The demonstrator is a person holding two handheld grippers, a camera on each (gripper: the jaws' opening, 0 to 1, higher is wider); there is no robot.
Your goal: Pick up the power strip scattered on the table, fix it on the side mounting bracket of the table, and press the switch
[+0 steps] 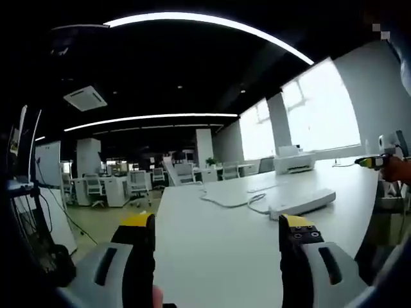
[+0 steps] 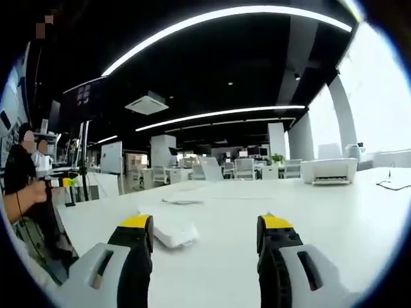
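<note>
A white power strip lies on the white table, its white cord looping off to its left. My left gripper is open just short of it, the strip lying beyond its right fingertip. In the right gripper view the same power strip sits just past the left fingertip of my right gripper, which is open with nothing between its jaws. The other gripper and a hand show at the far right of the left gripper view.
A white printer stands at the table's far side near the windows. Rows of desks and office chairs lie beyond the table. Two people stand at the left by a tripod. A thin cable lies on the table at right.
</note>
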